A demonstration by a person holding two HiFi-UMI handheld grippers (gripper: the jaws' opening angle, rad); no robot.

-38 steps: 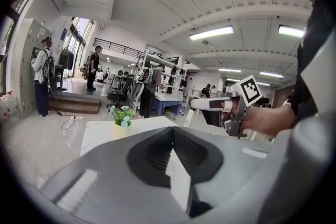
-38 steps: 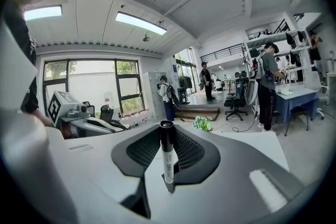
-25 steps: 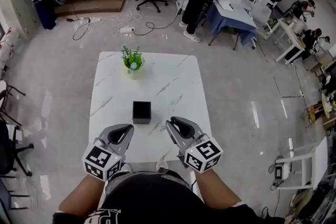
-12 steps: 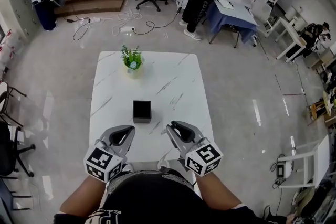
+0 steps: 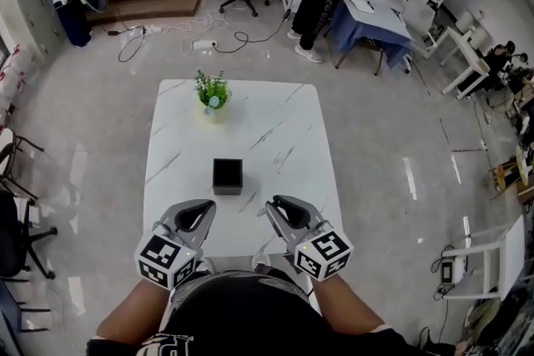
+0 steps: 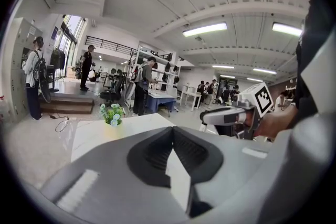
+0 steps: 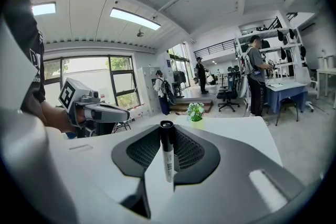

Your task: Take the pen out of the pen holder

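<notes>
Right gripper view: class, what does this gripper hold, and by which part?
The right gripper holds a black pen, clamped by its barrel between the fingers, with its round black end standing free on top.

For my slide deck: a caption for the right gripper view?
Right tongs shut on a black-capped pen, a potted plant on the white table beyond.

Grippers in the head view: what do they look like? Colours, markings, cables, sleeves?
The left gripper and right gripper match: light grey bodies tapering toward the jaws, with black ribbed pads lining the inner faces. Each carries a white cube with black square markers. No cables show. The person wears a black top; no sleeves cover the forearms.
</notes>
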